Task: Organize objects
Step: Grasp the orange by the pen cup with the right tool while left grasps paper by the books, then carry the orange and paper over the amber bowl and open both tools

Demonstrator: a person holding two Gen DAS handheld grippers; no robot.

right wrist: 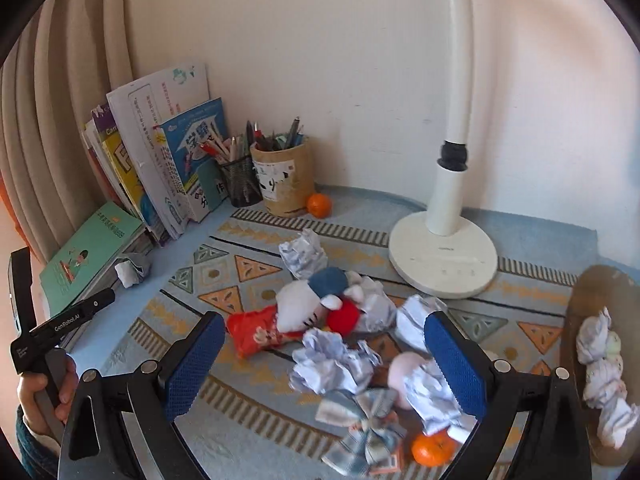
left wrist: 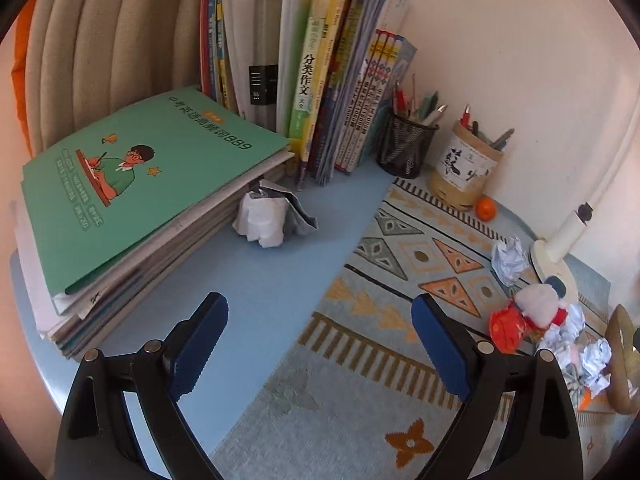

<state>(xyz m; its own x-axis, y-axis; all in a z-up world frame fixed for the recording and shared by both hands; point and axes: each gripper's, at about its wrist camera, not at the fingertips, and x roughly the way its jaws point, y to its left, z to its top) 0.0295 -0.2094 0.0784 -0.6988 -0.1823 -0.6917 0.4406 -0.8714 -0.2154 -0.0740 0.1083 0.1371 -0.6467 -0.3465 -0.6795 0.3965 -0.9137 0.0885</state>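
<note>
Desk lamp stands on a patterned mat against the cream wall, crumpled paper balls before it, while left gripper and right gripper gape, holding nothing.

A white desk lamp stands on the patterned mat, beige curtain behind.

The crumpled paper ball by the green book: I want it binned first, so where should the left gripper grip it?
Grip the paper ball across its white middle, coming from above with the left gripper. Its left side sits close against the book stack, so the jaws probably fit best front-to-back.
</note>
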